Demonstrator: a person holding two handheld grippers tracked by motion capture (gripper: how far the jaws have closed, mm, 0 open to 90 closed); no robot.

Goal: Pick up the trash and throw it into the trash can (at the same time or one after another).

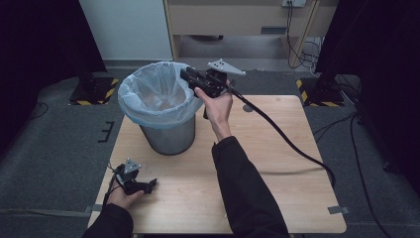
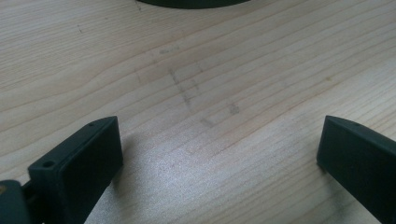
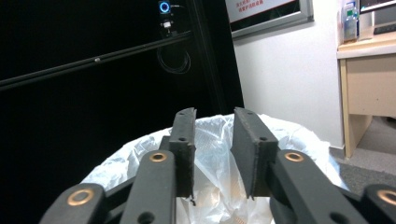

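Wooden surface bare except lined metal bin. Right gripper held over bin rim, jaws slightly apart, nothing between them; drop looks done. Left gripper rests on surface, jaws wide apart, empty. Nothing visibly left to bin.
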